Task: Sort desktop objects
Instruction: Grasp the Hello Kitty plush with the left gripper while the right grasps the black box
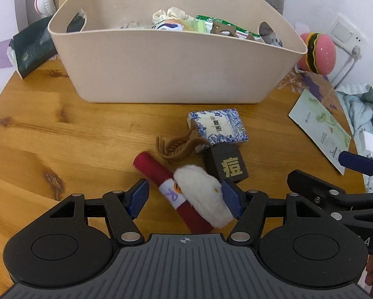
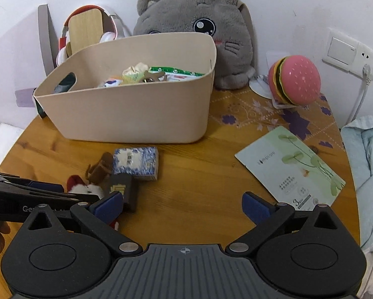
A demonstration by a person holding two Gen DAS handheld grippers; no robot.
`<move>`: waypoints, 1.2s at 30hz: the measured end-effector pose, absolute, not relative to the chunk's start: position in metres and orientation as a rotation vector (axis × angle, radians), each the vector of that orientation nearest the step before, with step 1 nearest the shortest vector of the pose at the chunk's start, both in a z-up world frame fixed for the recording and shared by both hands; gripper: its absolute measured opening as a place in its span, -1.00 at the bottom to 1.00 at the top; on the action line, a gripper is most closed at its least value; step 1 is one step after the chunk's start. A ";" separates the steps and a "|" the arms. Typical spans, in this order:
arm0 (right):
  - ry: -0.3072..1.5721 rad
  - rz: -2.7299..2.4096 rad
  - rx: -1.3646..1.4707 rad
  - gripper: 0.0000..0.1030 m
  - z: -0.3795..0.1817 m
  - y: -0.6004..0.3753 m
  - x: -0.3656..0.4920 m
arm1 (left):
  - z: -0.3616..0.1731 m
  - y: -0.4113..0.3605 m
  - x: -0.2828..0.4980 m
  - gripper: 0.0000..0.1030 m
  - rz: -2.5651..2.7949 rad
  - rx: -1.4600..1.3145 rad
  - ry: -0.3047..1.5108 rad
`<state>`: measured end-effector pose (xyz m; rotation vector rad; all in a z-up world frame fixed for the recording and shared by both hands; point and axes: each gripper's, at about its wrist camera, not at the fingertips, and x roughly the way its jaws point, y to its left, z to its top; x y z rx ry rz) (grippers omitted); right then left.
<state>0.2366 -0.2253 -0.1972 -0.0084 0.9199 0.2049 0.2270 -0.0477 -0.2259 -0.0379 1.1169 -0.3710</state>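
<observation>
Two tools working: left tool (image 1: 184, 196) gaping, straddling red cylindrical tube with white fluffy puff (image 1: 176, 189) lying on wooden table (image 1: 61, 134) before beige plastic basket (image 1: 176, 69). Right tool (image 2: 182, 206) spread wide, empty. Risk: right pad touching puff, likely squeezing fluff only, tube slipping; tools crowding, possibly colliding.

My own left gripper's body covers the near end of the red tube (image 1: 152, 168). The basket (image 1: 176, 74) wall hides most of its contents. In the right view, the fluffy white thing (image 2: 86, 189) is half hidden.
</observation>
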 end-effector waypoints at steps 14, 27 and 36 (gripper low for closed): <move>0.940 0.261 -0.045 1.00 -0.210 -0.206 0.250 | -0.242 -0.009 0.233 0.28 -0.216 -0.010 1.183; 0.985 0.347 -0.117 1.00 -0.235 -0.160 0.261 | -0.247 0.012 0.246 0.28 -0.231 0.028 1.180; 1.019 0.329 -0.134 0.54 -0.248 -0.147 0.266 | -0.247 0.005 0.248 -0.06 -0.276 0.081 1.163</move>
